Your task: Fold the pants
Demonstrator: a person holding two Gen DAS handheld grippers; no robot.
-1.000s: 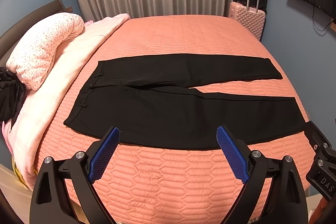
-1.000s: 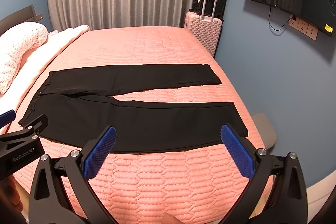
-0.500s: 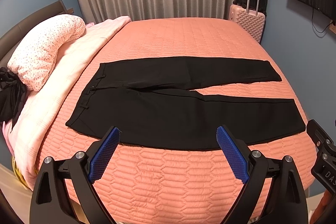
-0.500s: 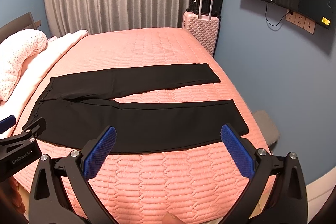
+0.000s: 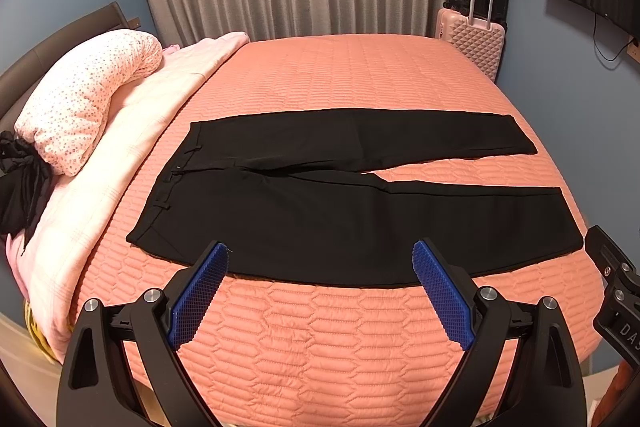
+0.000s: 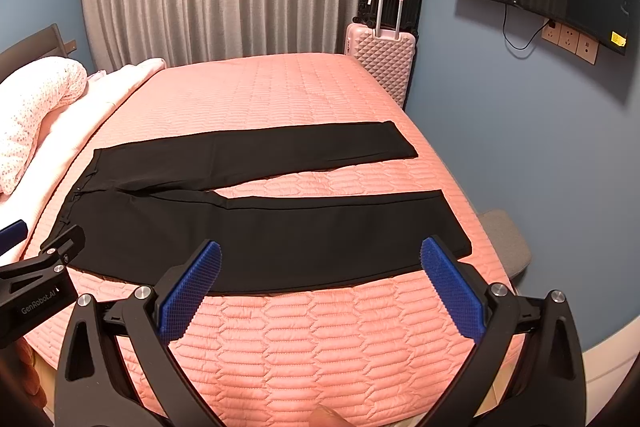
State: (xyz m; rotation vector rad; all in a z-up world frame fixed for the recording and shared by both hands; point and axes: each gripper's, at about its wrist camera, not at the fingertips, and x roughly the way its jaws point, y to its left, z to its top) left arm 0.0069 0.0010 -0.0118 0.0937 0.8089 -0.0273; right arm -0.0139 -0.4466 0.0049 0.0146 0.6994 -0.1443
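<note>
We hold both grippers above the near edge of the bed, and neither touches cloth. The left gripper has its blue pads wide apart with nothing between them; the right gripper is spread the same way, also empty.

The pants lie flat across the middle of the frame, their long axis running left to right, crosswise to the way both grippers point. The waistband sits at center left, toward the pillow in the upper left; the two legs fan out toward the right, with a wedge of pink quilt showing between them. The near leg's long edge lies just beyond our fingertips in both views, and the far leg is further up the frame.

In the left view the waist end is the closer part, so we judge the left gripper suits the waistband side. In the right view the near hem lies just up and right of the pads, so the right gripper is nearer the cuffs. No fold is made yet; a likely first move is to lay one leg over the other, working across the short axis.
</note>
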